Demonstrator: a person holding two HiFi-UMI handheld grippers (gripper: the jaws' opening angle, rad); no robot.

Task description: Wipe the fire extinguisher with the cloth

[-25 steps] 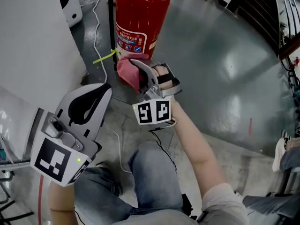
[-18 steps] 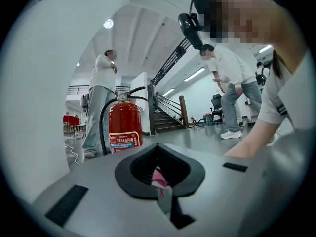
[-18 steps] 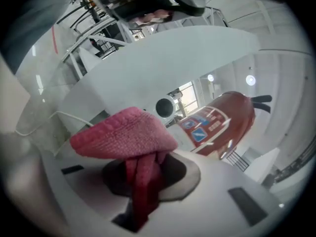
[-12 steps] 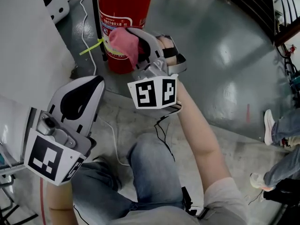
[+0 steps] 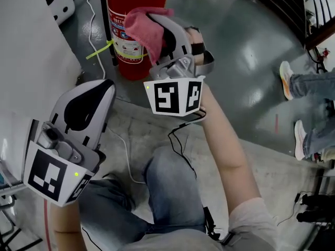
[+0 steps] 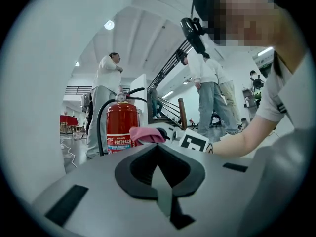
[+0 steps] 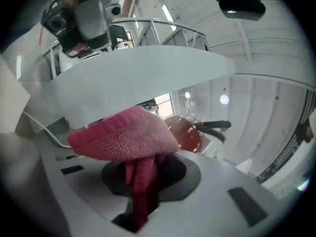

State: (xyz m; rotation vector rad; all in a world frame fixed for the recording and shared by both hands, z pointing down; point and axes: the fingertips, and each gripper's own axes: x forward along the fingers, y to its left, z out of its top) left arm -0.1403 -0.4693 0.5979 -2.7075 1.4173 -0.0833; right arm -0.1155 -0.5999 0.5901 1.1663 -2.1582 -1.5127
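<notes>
A red fire extinguisher (image 5: 131, 14) stands upright on the floor at the top of the head view, with a black hose down its left side. My right gripper (image 5: 157, 33) is shut on a pink cloth (image 5: 145, 29), held against the cylinder's right front by the label. The right gripper view has the cloth (image 7: 128, 137) bunched between the jaws, with the red extinguisher (image 7: 185, 132) just behind it. My left gripper (image 5: 97, 95) hangs lower left, shut with nothing in it, away from the cylinder. In its own view the extinguisher (image 6: 121, 125) and cloth (image 6: 147, 135) lie ahead.
A white cabinet (image 5: 31, 61) fills the left side of the head view. White and yellow cables (image 5: 97, 46) trail past the extinguisher's base. People's legs (image 5: 309, 82) stand at the right. Below are the person's knee (image 5: 172, 192) and a thin black wire.
The right gripper has carried the pink cloth upward along the extinguisher, from near its base to the label. The left gripper has hardly moved. Legs have entered at the right.
</notes>
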